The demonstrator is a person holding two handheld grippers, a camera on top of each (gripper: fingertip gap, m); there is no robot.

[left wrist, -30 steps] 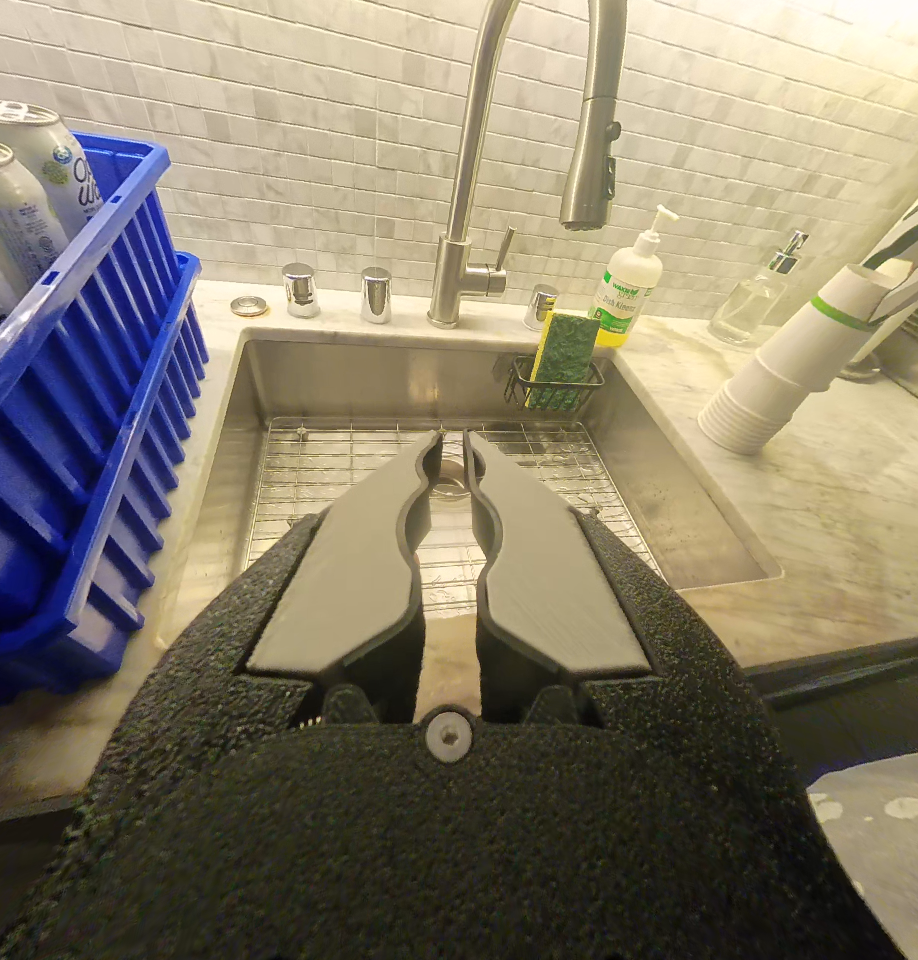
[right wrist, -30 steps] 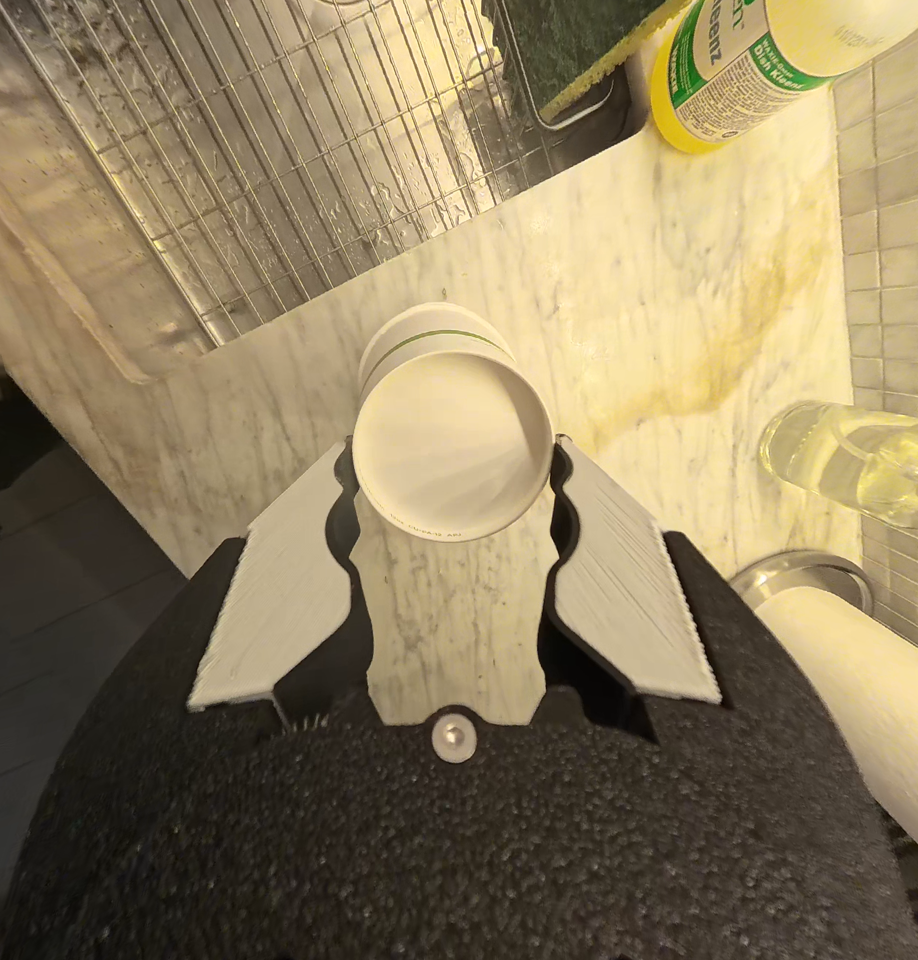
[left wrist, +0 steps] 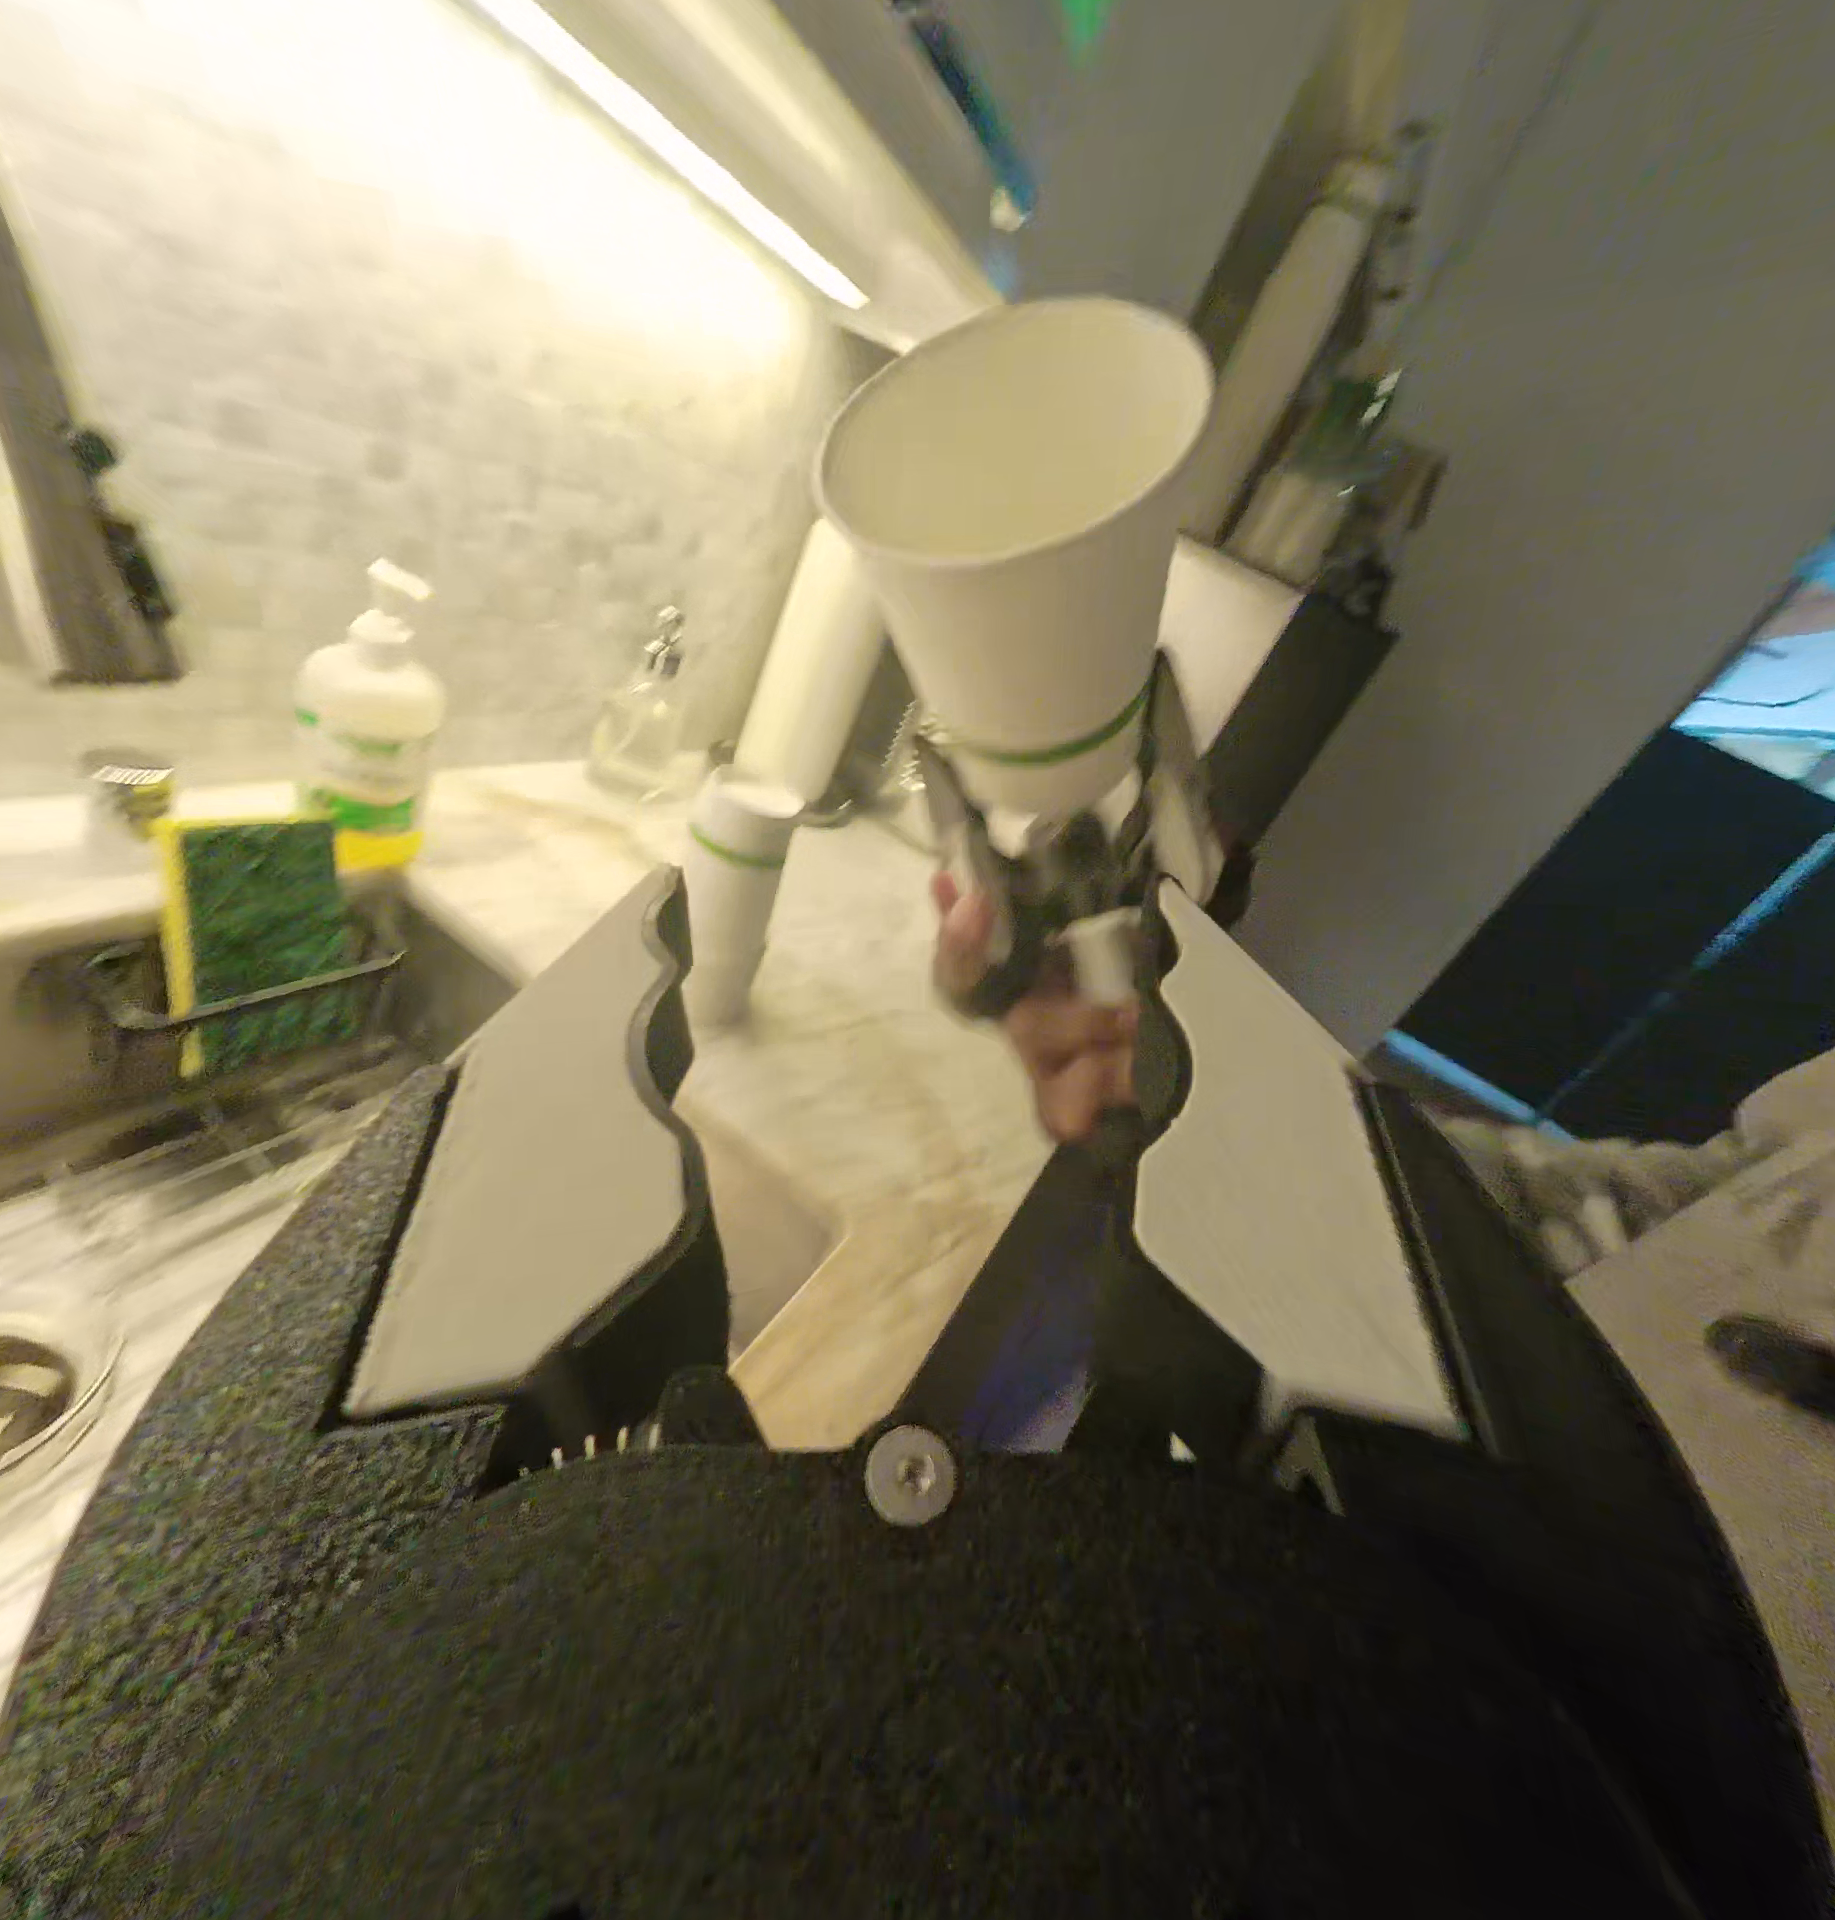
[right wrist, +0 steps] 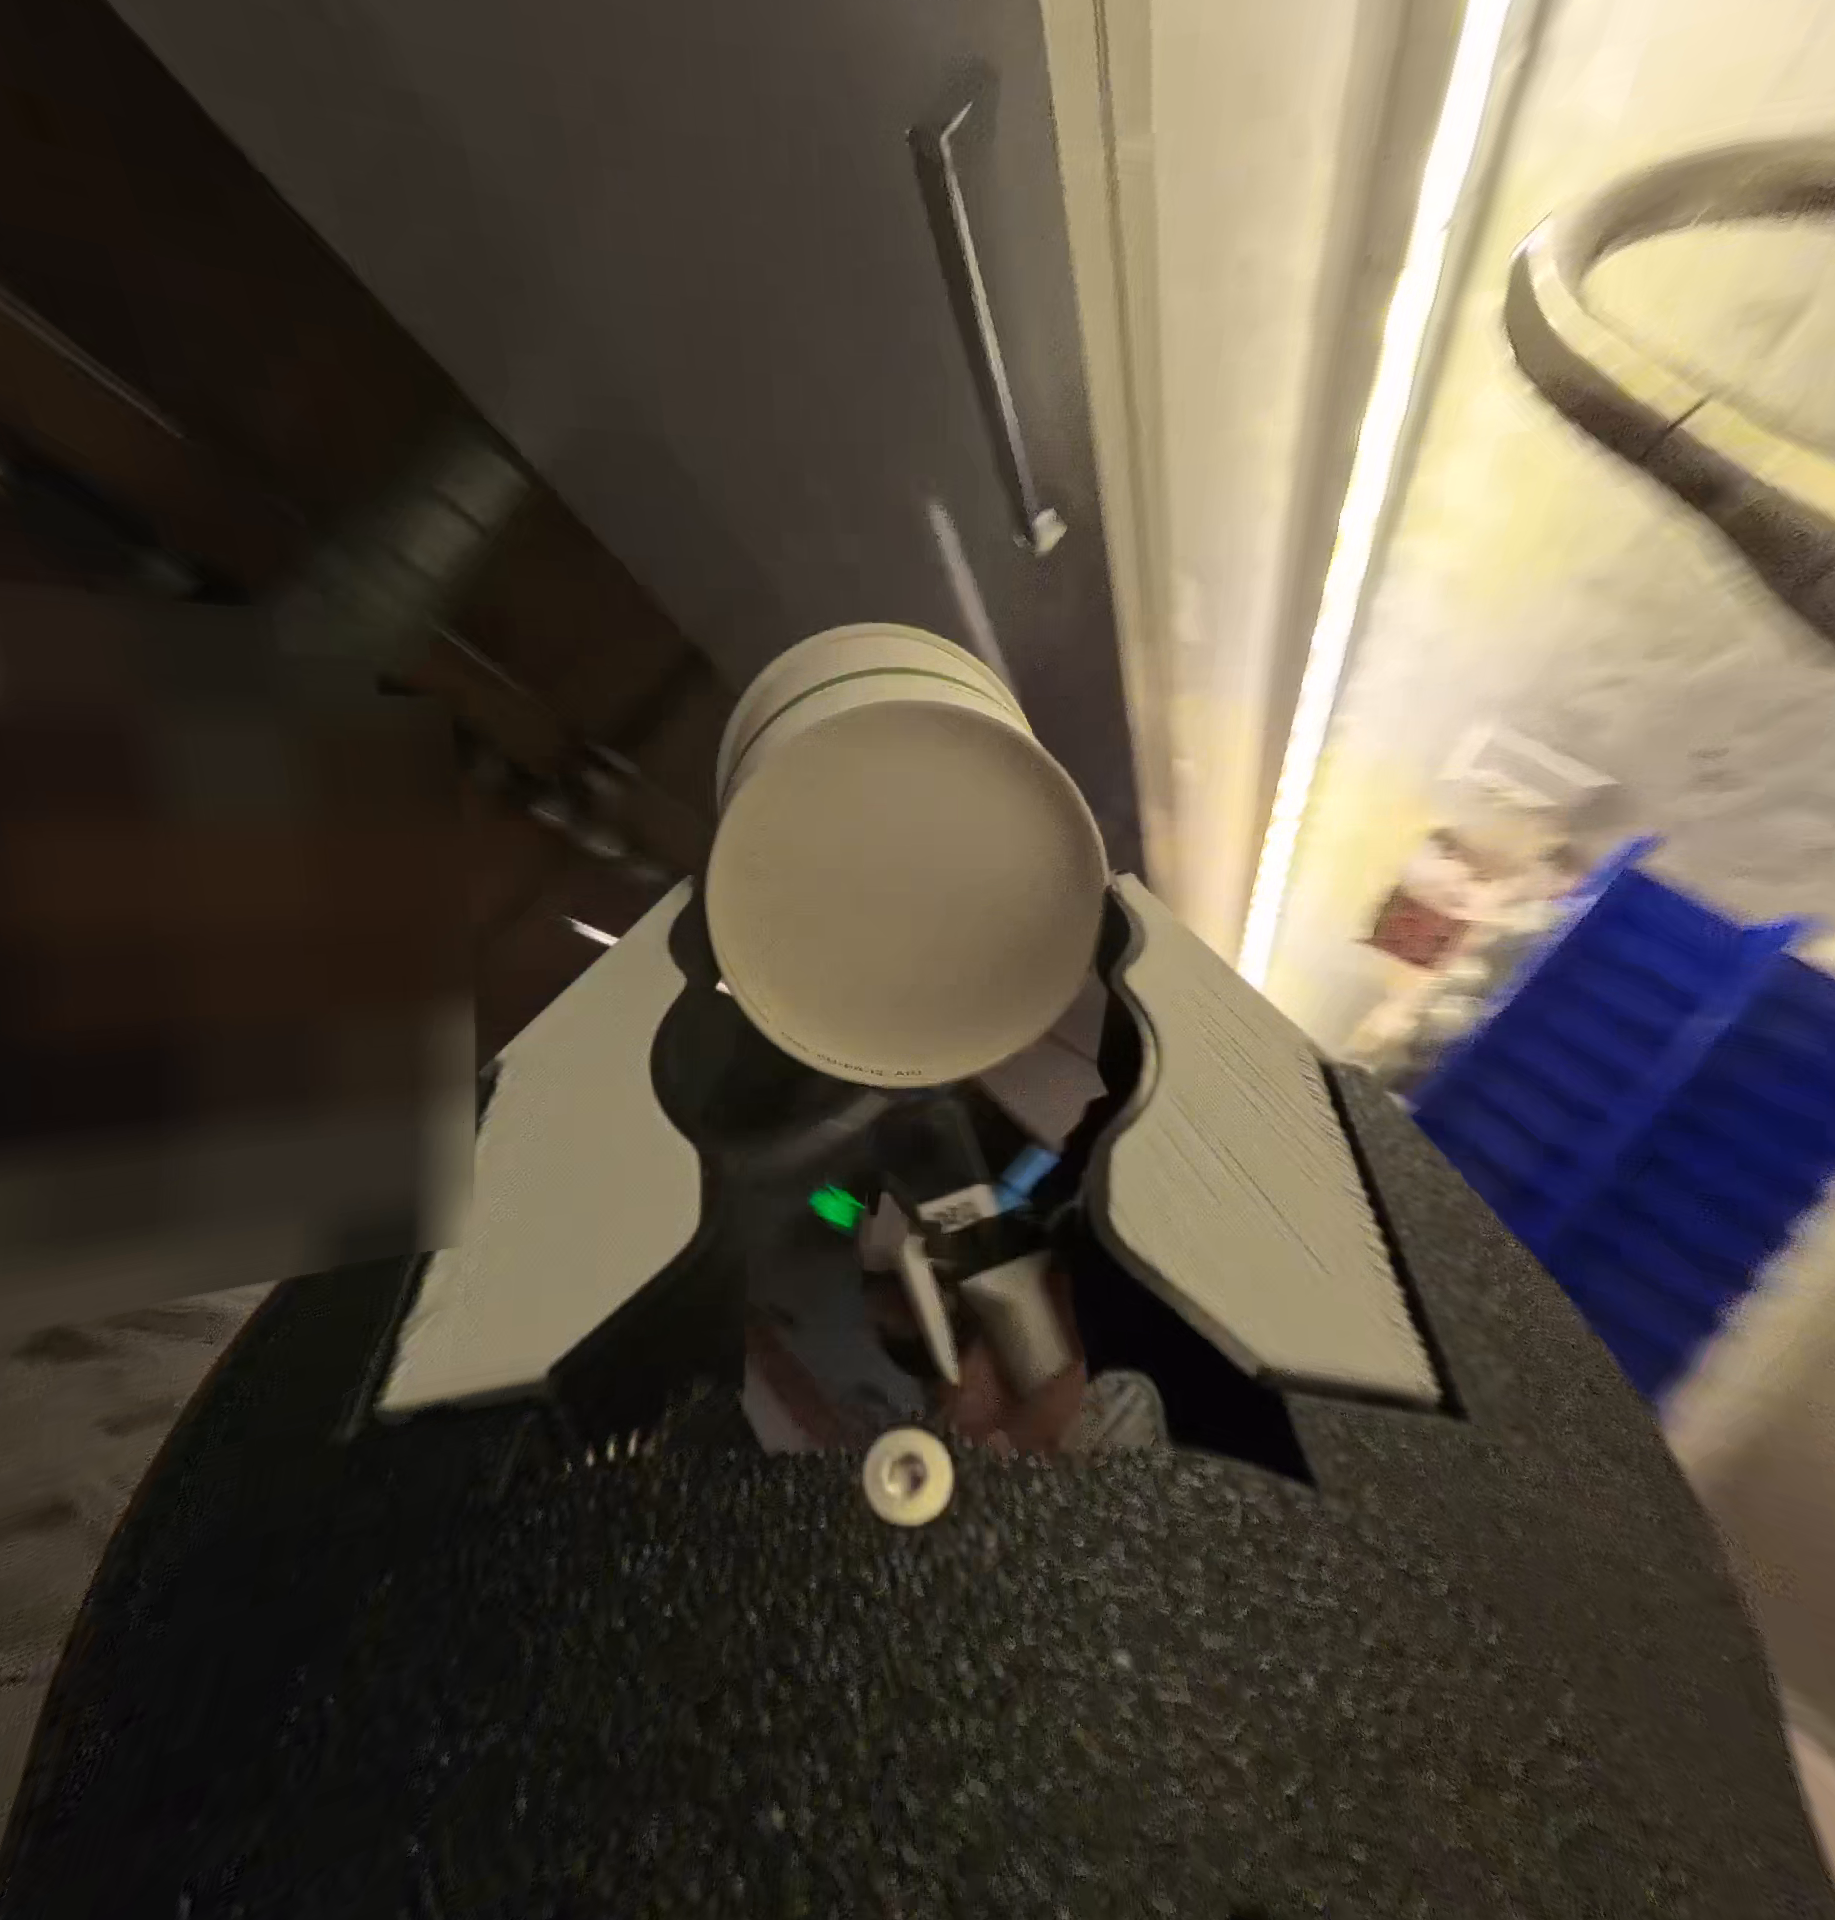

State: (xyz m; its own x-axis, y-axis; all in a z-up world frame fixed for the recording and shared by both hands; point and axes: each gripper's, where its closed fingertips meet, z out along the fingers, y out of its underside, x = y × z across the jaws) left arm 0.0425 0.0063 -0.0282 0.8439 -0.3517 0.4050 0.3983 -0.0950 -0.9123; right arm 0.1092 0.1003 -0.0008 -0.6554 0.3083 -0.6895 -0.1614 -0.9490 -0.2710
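Here the right gripper (right wrist: 897,914) clamps a cup (right wrist: 897,894) by its base, mouth outward, while the left gripper (left wrist: 913,914), jaws apart and empty, faces the mouth.

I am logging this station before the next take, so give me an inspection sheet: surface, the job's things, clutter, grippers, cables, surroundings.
Surface: pale marble counter beside a steel sink.
Job's things: white paper cup with green band, held aloft; cup stack leaning on the counter.
Clutter: soap bottle, sponge in a wire holder, clear dispenser, blue rack.
Grippers: left gripper open, empty; right gripper shut on the cup's base.
Cables: nothing seen.
Surroundings: tiled wall, light strip, grey cabinet; picture blurred.
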